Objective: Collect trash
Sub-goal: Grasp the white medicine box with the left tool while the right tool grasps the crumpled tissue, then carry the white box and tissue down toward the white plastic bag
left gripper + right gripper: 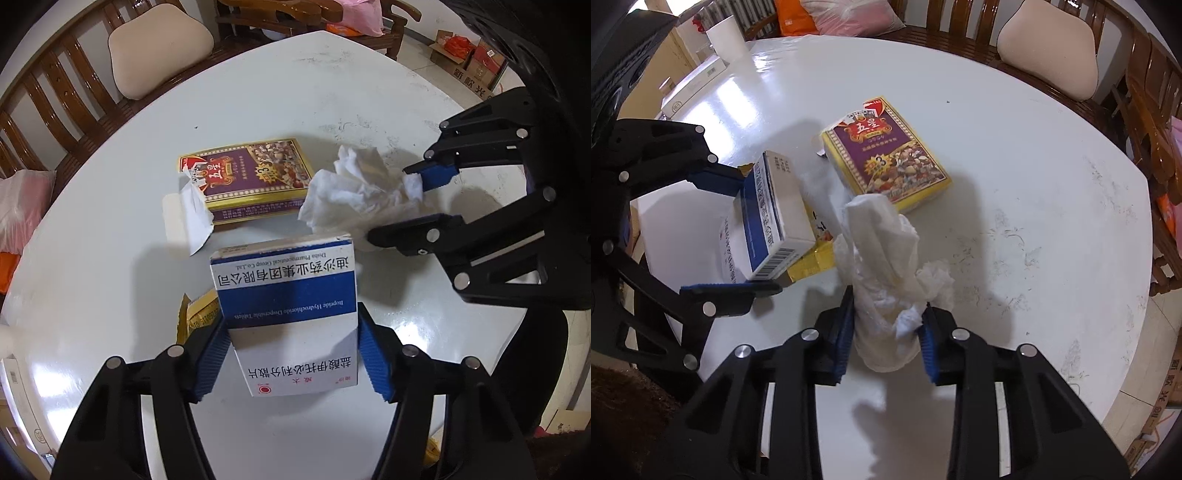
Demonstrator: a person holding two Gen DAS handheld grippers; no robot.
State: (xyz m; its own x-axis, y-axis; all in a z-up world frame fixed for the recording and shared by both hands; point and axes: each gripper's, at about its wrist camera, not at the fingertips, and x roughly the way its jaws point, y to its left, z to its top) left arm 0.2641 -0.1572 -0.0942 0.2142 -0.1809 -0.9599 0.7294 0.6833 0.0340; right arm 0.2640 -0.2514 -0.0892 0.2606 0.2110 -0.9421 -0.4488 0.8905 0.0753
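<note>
My left gripper (293, 325) is shut on a blue and white medicine box (288, 291), held above the white round table (110, 277); the box also shows in the right wrist view (775, 218). My right gripper (886, 321) is shut on a crumpled white tissue (886, 266), which also shows in the left wrist view (354, 188). A purple and yellow card box (251, 181) with a torn flap lies on the table beyond both; it also shows in the right wrist view (886, 155). A yellow wrapper (195, 314) lies under the medicine box.
Wooden chairs with a beige cushion (159, 48) ring the table's far side. Pink plastic bags (22, 206) sit on a seat at the left. Cardboard boxes (469, 59) stand on the floor. A white cup (726, 37) and a flat white box (694, 85) stand at the table's far edge.
</note>
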